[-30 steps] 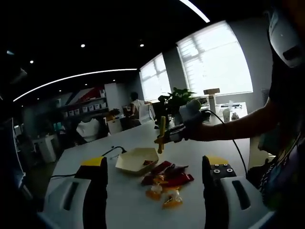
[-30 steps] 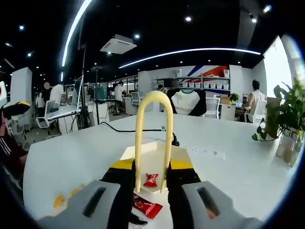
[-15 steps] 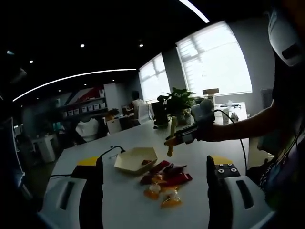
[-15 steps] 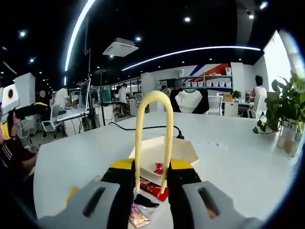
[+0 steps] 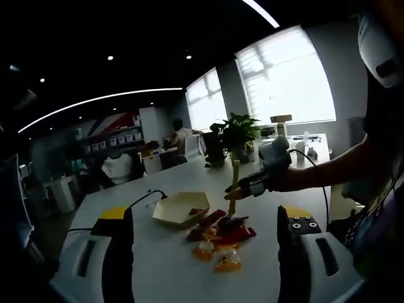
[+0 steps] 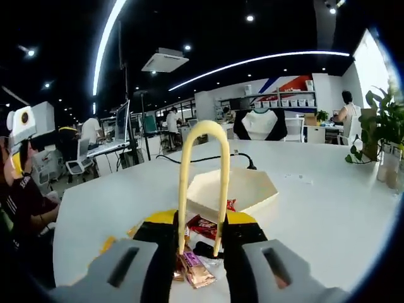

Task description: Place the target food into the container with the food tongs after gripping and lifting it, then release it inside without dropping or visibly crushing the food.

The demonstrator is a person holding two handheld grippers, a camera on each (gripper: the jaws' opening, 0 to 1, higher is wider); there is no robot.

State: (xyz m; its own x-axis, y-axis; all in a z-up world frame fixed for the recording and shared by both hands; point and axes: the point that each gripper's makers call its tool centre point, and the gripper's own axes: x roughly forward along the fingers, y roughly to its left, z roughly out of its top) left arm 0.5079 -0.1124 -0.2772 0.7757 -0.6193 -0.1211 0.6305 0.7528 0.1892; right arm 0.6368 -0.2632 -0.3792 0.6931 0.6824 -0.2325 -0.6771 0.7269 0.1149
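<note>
A cream hexagonal container sits on the white table with one red candy inside it. Beside it lies a pile of wrapped snacks, red, dark, orange and gold. My right gripper is shut on the yellow food tongs. The tongs' two arms stand apart, with their tips low over the pile. I cannot tell whether they touch a wrapper. My left gripper hangs open, well back from the pile, with nothing between its jaws.
A black cable runs across the table behind the container. A potted plant stands at the table's far side. The person's arm reaches in from the right. Another seated person is at the left edge.
My right gripper has carried the tongs away from the container and down to the snack pile. The red candy stays in the container. My left gripper has barely moved.
</note>
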